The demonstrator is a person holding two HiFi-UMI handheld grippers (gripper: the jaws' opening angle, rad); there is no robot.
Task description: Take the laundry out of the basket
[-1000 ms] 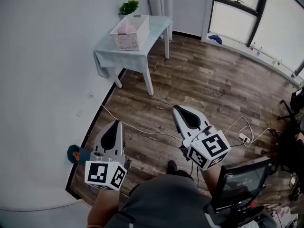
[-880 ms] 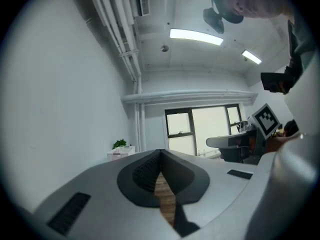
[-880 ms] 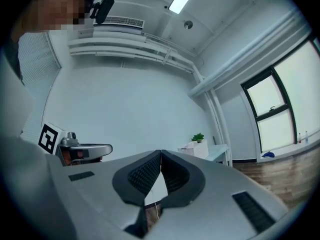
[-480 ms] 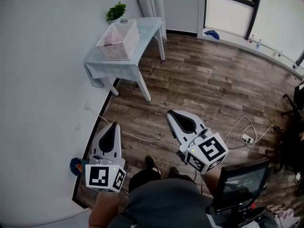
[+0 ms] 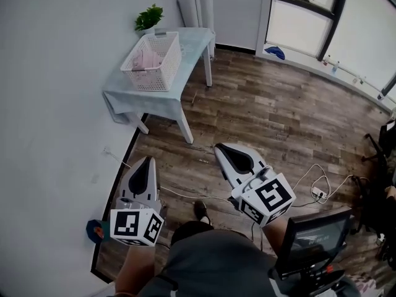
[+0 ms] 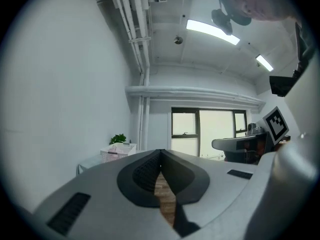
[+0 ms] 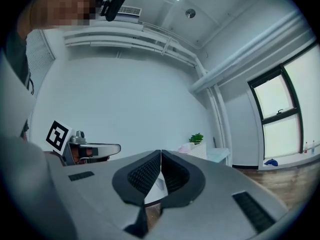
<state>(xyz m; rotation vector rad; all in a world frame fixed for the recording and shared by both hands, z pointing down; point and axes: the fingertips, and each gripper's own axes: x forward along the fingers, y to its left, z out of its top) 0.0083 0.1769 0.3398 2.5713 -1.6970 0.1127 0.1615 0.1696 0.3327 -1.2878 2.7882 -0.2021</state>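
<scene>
A white laundry basket (image 5: 154, 67) with pink laundry (image 5: 146, 58) inside stands on a small table (image 5: 162, 88) draped in pale blue cloth, by the wall at the far left. Both grippers hover over the wooden floor, far short of the table. My left gripper (image 5: 148, 161) points toward it, jaws shut with nothing between them. My right gripper (image 5: 220, 148) is likewise shut and holds nothing. The basket (image 6: 118, 154) appears small and distant in the left gripper view. In the right gripper view the basket (image 7: 198, 149) is also far off.
A potted plant (image 5: 148, 17) stands behind the basket. A white cable (image 5: 185, 193) and a power strip (image 5: 318, 194) lie on the floor. A monitor (image 5: 309, 237) is at the lower right, a blue-orange object (image 5: 96, 230) by the left wall, windows at the back.
The table and basket have shifted down and left in the head view, a little closer. A shoe now shows below the grippers. Both grippers stay shut.
</scene>
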